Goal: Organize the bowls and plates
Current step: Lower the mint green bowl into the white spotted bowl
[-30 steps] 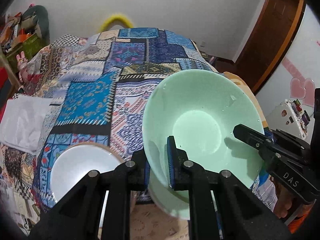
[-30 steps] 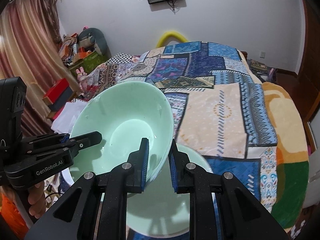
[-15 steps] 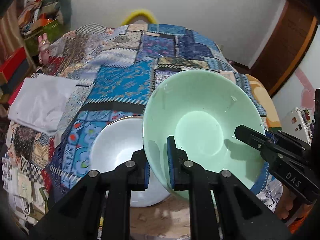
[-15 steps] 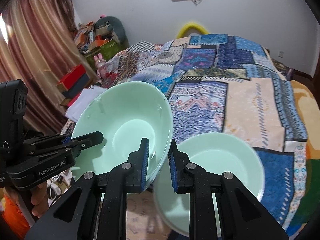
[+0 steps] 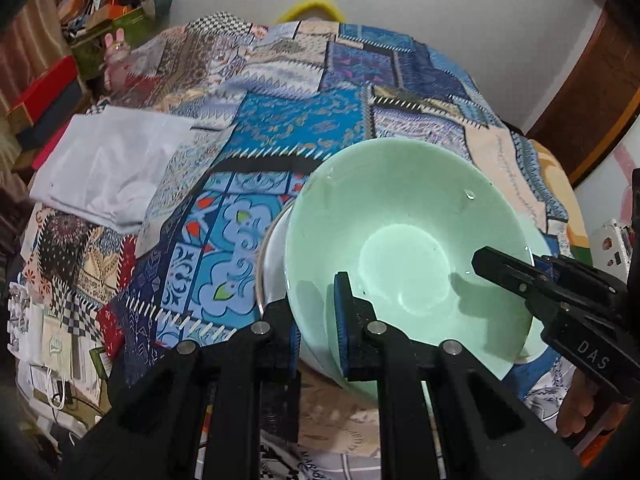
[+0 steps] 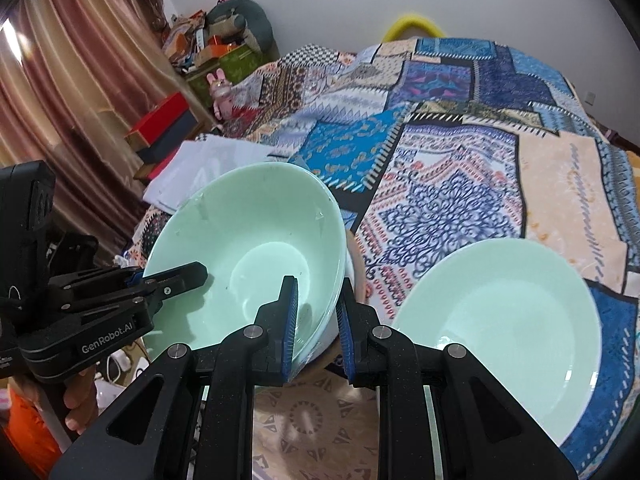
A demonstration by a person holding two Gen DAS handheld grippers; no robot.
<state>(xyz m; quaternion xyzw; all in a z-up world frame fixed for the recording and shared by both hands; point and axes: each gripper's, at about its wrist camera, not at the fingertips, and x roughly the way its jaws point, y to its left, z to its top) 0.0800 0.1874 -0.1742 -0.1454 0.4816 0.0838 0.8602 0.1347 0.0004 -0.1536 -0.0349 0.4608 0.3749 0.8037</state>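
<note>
A mint green bowl (image 5: 404,256) (image 6: 256,264) is held tilted, low over the quilt, by both grippers at opposite sides of its rim. My left gripper (image 5: 318,320) is shut on the near rim in its own view, and it shows at the left (image 6: 188,276) of the right wrist view. My right gripper (image 6: 316,320) is shut on the other side of the rim and shows at the right (image 5: 496,264) of the left wrist view. A white bowl (image 5: 270,256) sits right under the green one, mostly hidden. A second green dish (image 6: 500,320) lies to the right.
The patchwork quilt (image 5: 304,128) covers a bed that stretches away ahead. A folded white cloth (image 5: 108,168) lies on its left edge. Red boxes (image 6: 160,120) and clutter stand by the curtain on the left. A hand (image 6: 80,396) holds the left gripper's handle.
Both grippers have carried the green bowl to the left. It has gone from above the second green dish to over the white bowl, which it now mostly covers.
</note>
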